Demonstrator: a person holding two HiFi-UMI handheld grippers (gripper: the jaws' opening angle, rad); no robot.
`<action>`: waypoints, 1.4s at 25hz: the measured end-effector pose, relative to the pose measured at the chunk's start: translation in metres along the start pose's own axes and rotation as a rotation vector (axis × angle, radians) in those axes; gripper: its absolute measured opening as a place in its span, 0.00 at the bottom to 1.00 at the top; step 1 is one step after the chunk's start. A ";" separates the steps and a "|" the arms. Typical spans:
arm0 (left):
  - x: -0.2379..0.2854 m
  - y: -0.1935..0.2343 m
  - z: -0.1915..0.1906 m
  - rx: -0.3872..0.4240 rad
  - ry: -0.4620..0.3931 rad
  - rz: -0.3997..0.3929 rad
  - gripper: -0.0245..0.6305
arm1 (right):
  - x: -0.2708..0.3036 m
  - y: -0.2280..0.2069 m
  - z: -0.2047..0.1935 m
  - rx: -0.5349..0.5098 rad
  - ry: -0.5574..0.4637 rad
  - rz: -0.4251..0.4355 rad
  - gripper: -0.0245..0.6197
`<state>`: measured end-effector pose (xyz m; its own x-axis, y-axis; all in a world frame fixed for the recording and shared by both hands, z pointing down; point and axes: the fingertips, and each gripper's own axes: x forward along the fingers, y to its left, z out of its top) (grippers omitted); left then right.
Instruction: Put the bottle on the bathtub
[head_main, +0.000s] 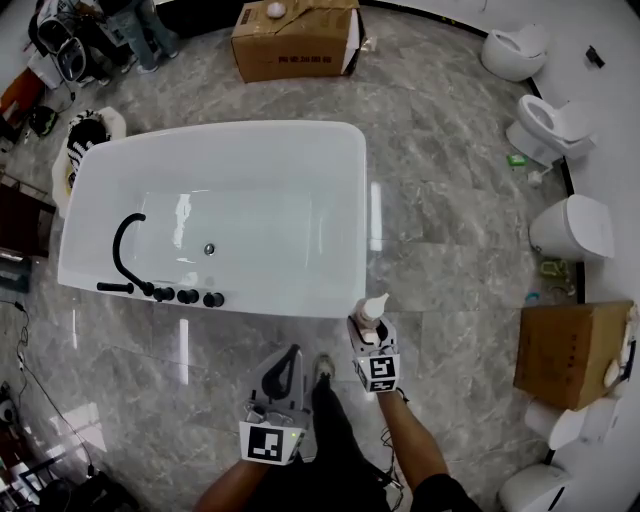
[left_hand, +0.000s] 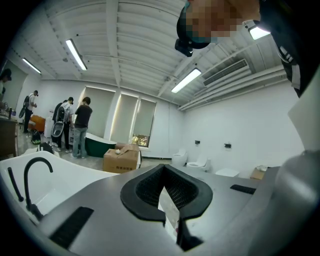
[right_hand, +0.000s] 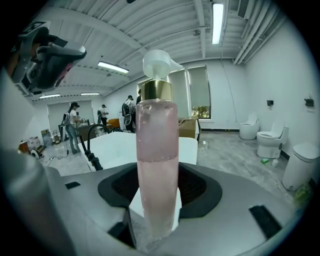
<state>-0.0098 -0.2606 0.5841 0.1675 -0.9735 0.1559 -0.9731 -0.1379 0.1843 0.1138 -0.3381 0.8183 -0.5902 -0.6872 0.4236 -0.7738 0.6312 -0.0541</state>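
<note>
Head view: right gripper is out in front of the person, just short of the bathtub, at the near rim toward its right corner. Its jaws are clamped on the lower body of the bottle. Right gripper view confirms this: the pads press both sides of the clear pink pump bottle, which stands upright with its gold collar and white pump head on top. The bottle is in the air and not yet on the tub; the rim lies just beyond and below it.

Step in hand, as judged: carry the bottle over the rim and set it down. To do it well:
- Pick the flat, wider part of the rim near that corner, well clear of the black faucet and knobs at the left end.
- Keep the bottle vertical. It is tall and narrow, so likely tippy.
- Lower it until the base sits flat on the ledge before opening, and open slowly.
- The rim looks glossy and may curve toward the basin, so a base placed too far in could slide.

Pose: the right forearm reaches forward from the body, gripper pointing away toward the tub with its marker cube facing up. Left gripper is held back close to the body, apart from the bottle. Its jaw tips are together with nothing between them. It is angled upward, since its view takes in mostly ceiling.
</note>
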 end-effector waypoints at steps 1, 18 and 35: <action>0.003 0.000 -0.005 -0.002 0.004 0.002 0.06 | 0.007 -0.002 -0.006 -0.002 0.005 0.002 0.38; 0.045 0.005 -0.041 -0.018 0.054 0.031 0.06 | 0.083 -0.032 -0.061 -0.004 0.064 0.008 0.38; 0.039 0.001 -0.043 -0.029 0.054 0.031 0.06 | 0.073 -0.022 -0.093 -0.006 0.074 0.009 0.38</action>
<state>0.0030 -0.2906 0.6322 0.1468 -0.9657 0.2142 -0.9730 -0.1020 0.2069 0.1088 -0.3688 0.9350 -0.5785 -0.6529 0.4890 -0.7667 0.6399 -0.0527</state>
